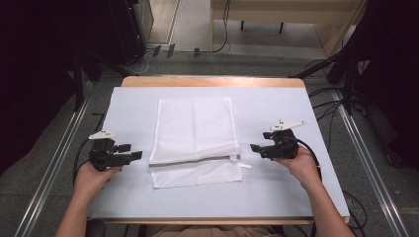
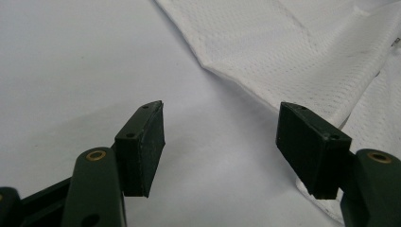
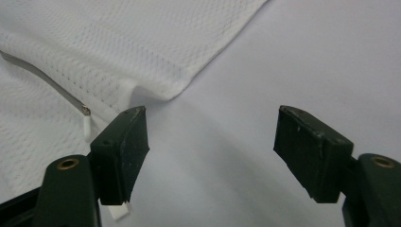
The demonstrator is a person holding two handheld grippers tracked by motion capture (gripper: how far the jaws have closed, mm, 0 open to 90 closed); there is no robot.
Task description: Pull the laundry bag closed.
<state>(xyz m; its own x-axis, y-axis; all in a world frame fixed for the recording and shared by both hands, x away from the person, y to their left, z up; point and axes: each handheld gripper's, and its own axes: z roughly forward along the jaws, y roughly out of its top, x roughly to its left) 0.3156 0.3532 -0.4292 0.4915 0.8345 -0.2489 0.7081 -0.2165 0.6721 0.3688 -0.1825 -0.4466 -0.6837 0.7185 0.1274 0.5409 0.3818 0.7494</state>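
high view | mesh bag (image 1: pixel 195 140) flat | left gripper (image 1: pixel 129 152), right gripper (image 1: pixel 256 144) jaws released

No writing, label, brand, number or sign can be read anywhere in the pictures.
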